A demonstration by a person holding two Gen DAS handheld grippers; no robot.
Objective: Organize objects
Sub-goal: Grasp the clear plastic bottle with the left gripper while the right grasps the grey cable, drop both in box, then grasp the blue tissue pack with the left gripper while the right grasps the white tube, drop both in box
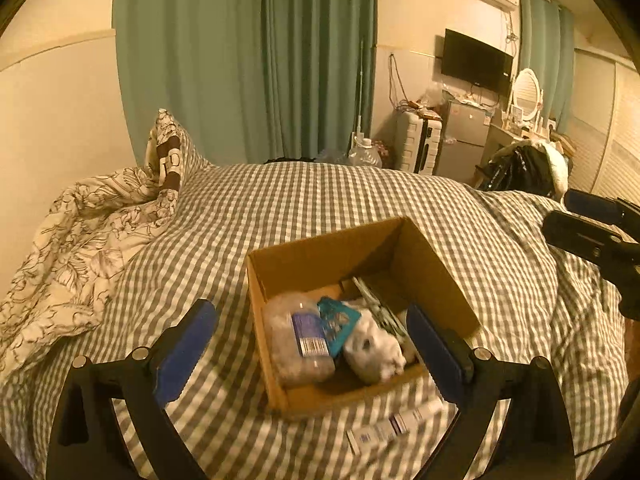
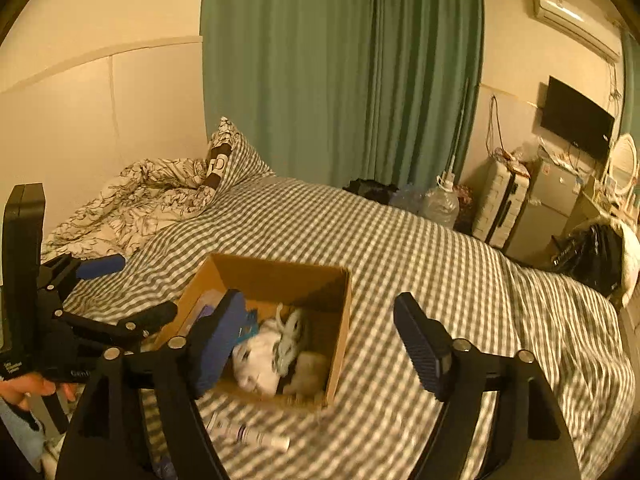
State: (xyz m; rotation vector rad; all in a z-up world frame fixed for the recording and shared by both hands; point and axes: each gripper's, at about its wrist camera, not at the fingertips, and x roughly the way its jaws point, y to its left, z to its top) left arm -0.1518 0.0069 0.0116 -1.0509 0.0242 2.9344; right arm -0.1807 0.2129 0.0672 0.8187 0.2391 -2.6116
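An open cardboard box (image 1: 332,246) (image 2: 280,274) sits on the grey checked bedspread (image 1: 304,200). Inside lie a clear jar with a purple label (image 1: 300,340), a teal packet (image 1: 338,318), a white fluffy bundle (image 1: 374,348) (image 2: 260,356) and pale cords (image 2: 290,338). A white tube (image 1: 396,424) (image 2: 256,436) rests on the bedspread in front of the box. My left gripper (image 1: 310,314) (image 2: 142,288) hovers open over the box's near left side, empty. My right gripper (image 2: 320,302) (image 1: 562,212) stands open to the right, also empty.
A crumpled floral duvet (image 1: 80,240) lies at the bed's far left by the wall. Beyond the bed hang green curtains (image 1: 248,60), with a water jug (image 2: 440,202), suitcase (image 2: 500,204), small fridge (image 1: 464,140) and a dark bag (image 1: 520,168). A hand (image 2: 20,388) holds the left gripper.
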